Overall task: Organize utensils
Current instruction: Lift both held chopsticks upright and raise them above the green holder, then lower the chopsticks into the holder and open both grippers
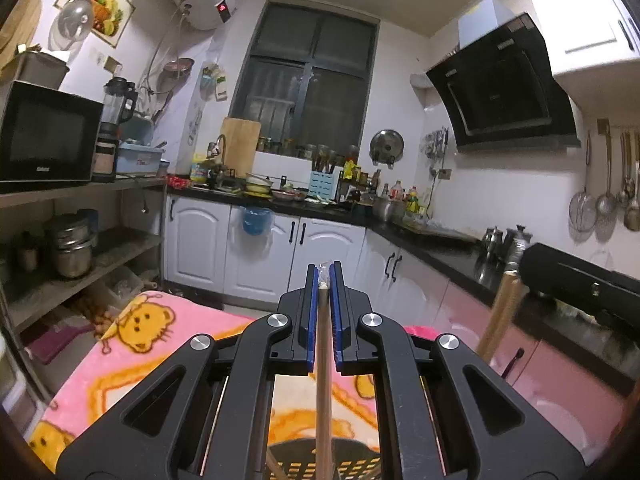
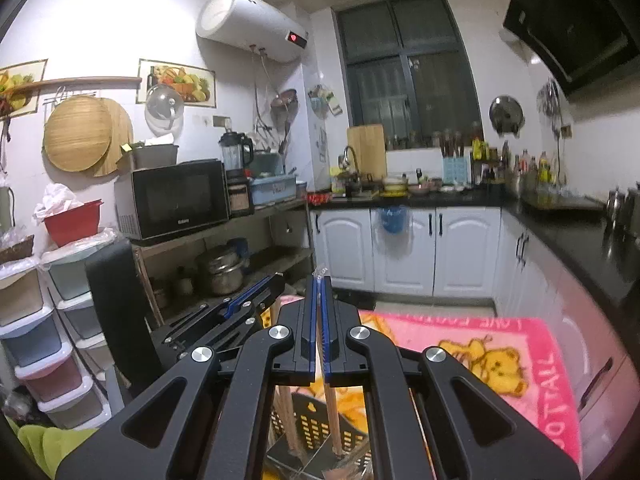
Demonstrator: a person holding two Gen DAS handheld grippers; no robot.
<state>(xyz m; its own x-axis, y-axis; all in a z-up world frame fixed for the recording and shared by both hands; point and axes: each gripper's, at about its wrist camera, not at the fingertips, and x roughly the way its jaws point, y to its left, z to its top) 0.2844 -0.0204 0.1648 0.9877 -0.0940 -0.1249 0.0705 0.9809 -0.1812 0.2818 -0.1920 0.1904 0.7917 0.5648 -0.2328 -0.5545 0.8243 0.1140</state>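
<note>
Left tool (image 1: 324, 276) clamped on chopstick (image 1: 322, 380); right tool (image 2: 319, 284) clamped on chopstick (image 2: 333, 416) over black basket (image 2: 316, 424).

A: Indoor light from overhead, kinda dim and bluish. The window (image 1: 304, 76) is dark. Top right cabinet (image 1: 576, 20) is blown out white in the left view.

B: Yeah, heavy fisheye too, walls bow and the corners go black. The heater (image 2: 248, 20) glares in the right view, and the counter (image 2: 580, 240) smears toward the edge.
</note>
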